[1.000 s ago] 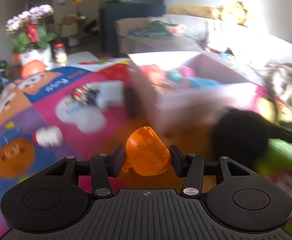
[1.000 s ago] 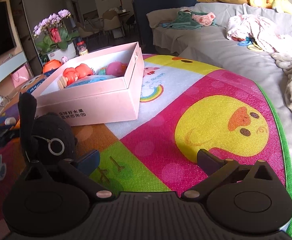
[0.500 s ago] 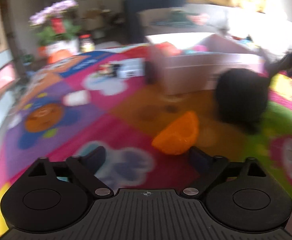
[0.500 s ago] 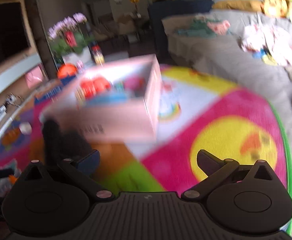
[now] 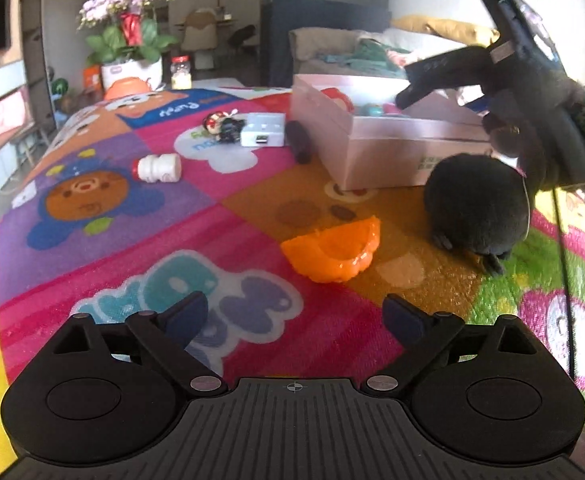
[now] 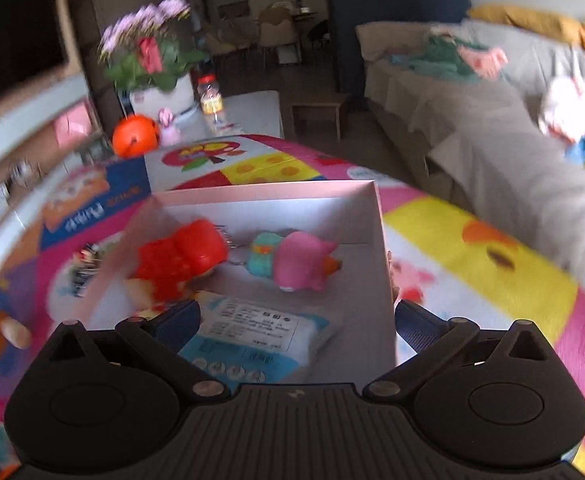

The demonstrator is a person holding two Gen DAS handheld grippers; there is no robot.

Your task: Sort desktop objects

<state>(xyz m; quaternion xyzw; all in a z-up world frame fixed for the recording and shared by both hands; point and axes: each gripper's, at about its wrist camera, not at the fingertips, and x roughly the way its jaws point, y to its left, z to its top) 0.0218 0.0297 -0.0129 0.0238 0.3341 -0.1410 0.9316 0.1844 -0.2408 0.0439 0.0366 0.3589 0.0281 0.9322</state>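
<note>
Left gripper (image 5: 294,316), jaws opening and empty, near an orange cup (image 5: 334,250); right gripper (image 6: 296,322), jaws wide, above the pink box (image 6: 380,240).

An orange cup (image 5: 334,250) lies tipped on the mat beside a black plush (image 5: 476,206), near the open pink box (image 6: 376,220) holding a red toy (image 6: 180,258), a pink toy (image 6: 302,266) and a blue packet (image 6: 252,340).
</note>
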